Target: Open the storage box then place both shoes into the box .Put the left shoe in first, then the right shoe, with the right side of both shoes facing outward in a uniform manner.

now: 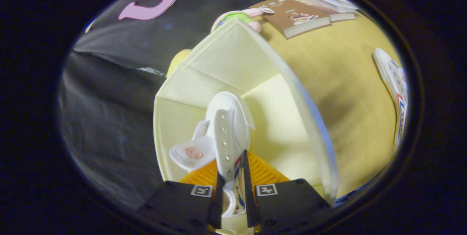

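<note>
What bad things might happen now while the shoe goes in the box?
1. The hand-held gripper pinches only a thin edge of the white shoe, so it might slip or tip as it goes down.
2. The storage box has soft walls; a bump could push it.
3. The other shoe lies near the table edge.

The storage box (233,70) is pale cream-yellow inside and along its rim. The shoe (228,125) clamped between the gripper (232,191) fingers is white with silver eyelets, a red mark on its tongue, and red-blue striping. The second shoe (396,92) matches. The table (346,67) is light wood-yellow. The book (297,16) is brown.
</note>
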`<state>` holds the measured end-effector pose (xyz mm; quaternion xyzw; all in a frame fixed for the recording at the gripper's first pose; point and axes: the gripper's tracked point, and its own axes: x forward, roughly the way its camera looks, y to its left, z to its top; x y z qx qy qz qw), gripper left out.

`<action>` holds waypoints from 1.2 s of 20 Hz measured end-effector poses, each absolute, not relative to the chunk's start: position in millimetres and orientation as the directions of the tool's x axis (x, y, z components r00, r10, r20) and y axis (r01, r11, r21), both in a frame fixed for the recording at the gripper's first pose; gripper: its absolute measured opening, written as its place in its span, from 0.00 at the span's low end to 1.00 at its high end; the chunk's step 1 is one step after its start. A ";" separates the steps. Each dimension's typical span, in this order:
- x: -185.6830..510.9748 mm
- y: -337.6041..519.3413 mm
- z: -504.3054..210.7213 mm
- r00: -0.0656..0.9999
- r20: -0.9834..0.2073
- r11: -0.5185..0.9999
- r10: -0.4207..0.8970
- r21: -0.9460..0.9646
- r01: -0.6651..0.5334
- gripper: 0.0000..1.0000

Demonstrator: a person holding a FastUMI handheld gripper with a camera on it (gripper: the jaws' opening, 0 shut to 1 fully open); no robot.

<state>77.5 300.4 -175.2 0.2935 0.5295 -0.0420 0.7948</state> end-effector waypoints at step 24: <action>-67.6 69.0 -74.5 0.455 -0.873 0.969 0.175 0.235 0.079 1.00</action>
